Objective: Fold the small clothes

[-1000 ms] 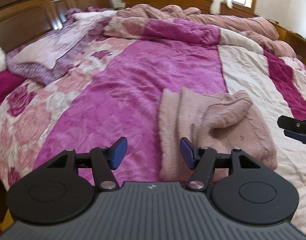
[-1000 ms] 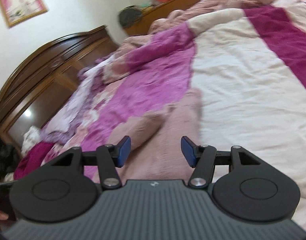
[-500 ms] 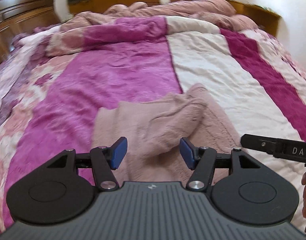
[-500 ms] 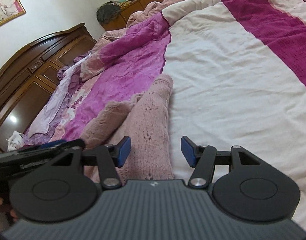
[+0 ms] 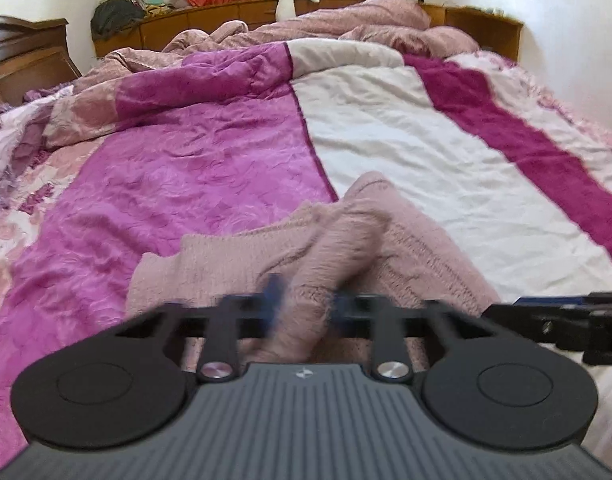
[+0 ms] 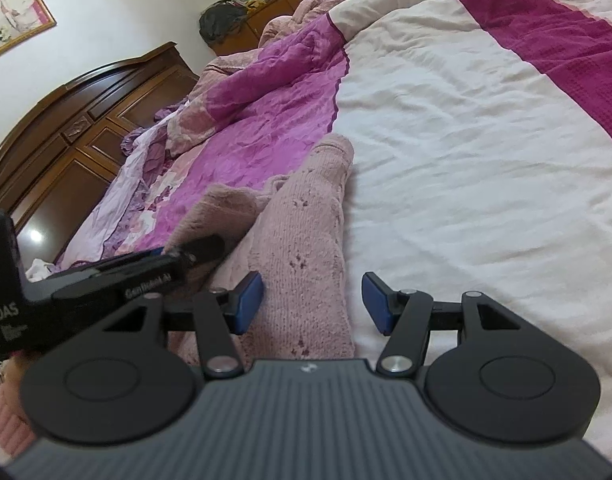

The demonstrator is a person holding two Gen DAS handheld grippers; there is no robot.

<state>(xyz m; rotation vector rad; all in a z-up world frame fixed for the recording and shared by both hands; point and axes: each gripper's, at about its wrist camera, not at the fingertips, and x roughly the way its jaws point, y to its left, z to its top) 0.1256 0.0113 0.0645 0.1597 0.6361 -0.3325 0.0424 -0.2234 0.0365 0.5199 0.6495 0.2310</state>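
A pink knitted sweater (image 5: 234, 256) lies folded on the bed near its front edge, with a fuzzy sleeve fold raised in the middle. My left gripper (image 5: 306, 304) is closing its jaws on that raised fold, and the blurred blue pads press into the fabric. The right wrist view shows the left gripper (image 6: 202, 248) pinching the fold from the left. My right gripper (image 6: 311, 304) hovers open over the right edge of the sweater (image 6: 306, 240), gripping nothing. It also reaches in at the right edge of the left wrist view (image 5: 545, 312).
The bed carries a magenta, white and floral quilt (image 5: 405, 148). A crumpled pink blanket (image 5: 345, 24) is heaped at the far end. A dark wooden headboard (image 6: 66, 120) stands on the left, with a purple cloth (image 6: 118, 184) lying before it. A wooden shelf (image 5: 226, 12) lines the far wall.
My left gripper swung right and down onto the sweater, then closed from wide open onto the raised sleeve fold. The right gripper sank slightly and stayed open.
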